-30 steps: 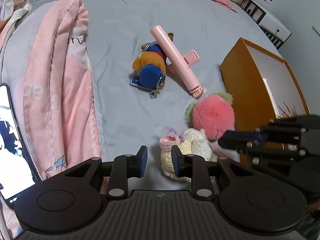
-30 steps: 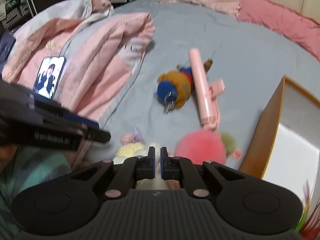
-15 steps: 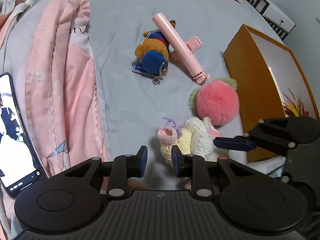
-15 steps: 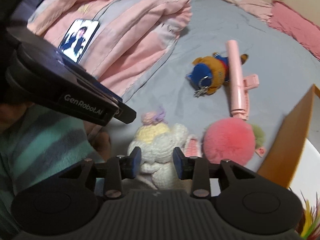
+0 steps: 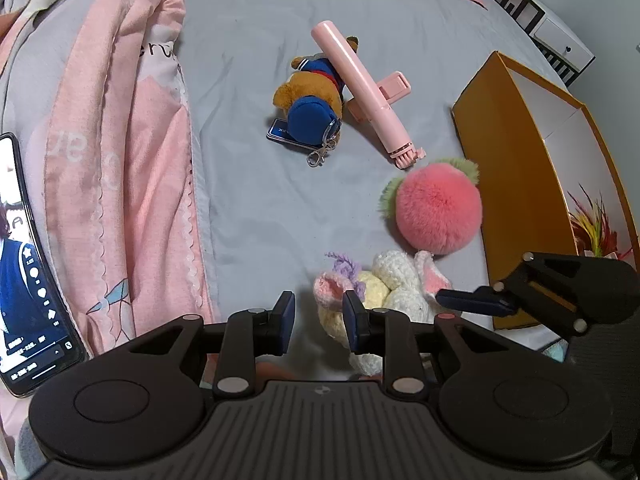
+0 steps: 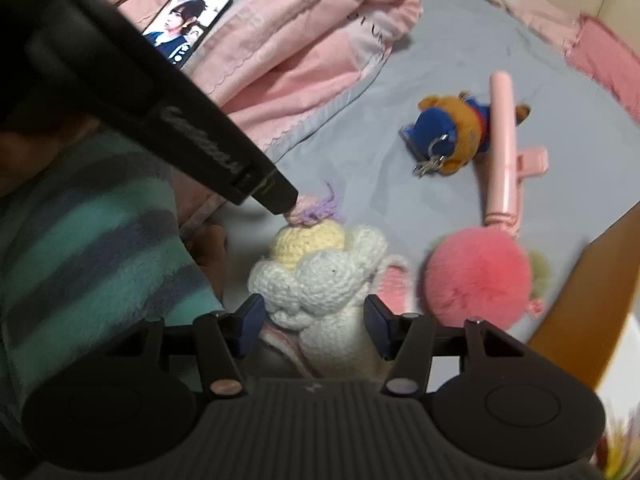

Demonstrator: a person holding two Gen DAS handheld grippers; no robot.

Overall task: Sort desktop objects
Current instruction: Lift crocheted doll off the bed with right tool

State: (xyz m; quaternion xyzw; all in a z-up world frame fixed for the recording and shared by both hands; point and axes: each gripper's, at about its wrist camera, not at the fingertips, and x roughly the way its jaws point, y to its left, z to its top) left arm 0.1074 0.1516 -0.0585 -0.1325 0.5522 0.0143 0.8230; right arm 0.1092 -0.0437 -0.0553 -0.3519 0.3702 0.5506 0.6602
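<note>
Crocheted toy (image 6: 320, 276), white and yellow, lies on the grey bed (image 5: 256, 208) beside a fluffy pink ball (image 5: 438, 210) and an orange box (image 5: 516, 168). Right hand-held gripper (image 6: 314, 326) has just been opening; its jaws straddle the toy without pressing. Left hand-held gripper (image 5: 319, 322) hovers partly apart, holding nothing.
</note>
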